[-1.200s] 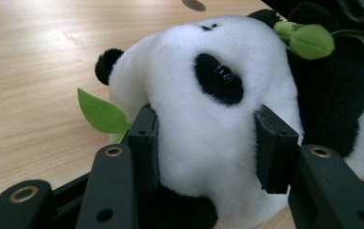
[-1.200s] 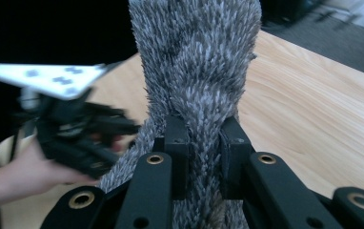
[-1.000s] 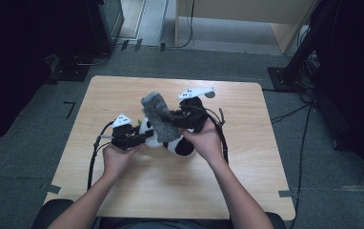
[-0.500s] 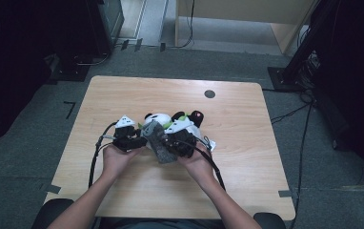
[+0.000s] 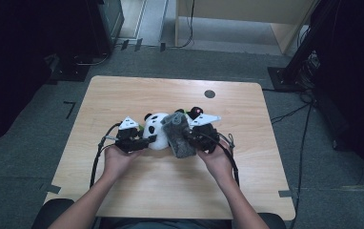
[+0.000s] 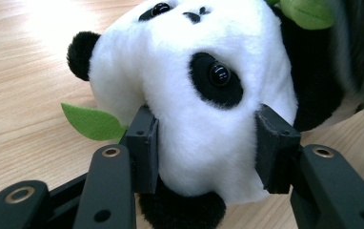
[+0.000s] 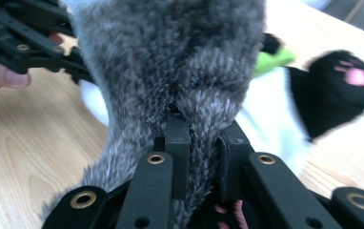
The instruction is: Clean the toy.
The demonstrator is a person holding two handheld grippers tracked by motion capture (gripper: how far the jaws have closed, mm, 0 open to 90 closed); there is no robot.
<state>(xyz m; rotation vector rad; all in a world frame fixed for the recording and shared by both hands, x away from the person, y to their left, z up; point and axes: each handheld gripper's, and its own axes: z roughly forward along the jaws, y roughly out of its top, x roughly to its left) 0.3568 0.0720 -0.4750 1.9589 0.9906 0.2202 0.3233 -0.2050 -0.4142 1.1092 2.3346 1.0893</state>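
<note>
Since a second ago the right gripper point(image 5: 189, 138) has dropped the grey furry cloth point(image 5: 177, 135) from mid-air onto the panda plush point(image 5: 155, 129), covering its body; only head and one black paw point(image 7: 342, 90) show clearly. Right gripper is clamped on the cloth, left gripper point(image 6: 208, 148) clamped on the panda's head. Panda lies on the table point(image 5: 123, 95) near its middle, long axis left-right, head toward the left hand point(image 5: 116, 160).

Wooden table point(image 5: 123, 95), dark disc point(image 5: 209, 94) near far edge.
</note>
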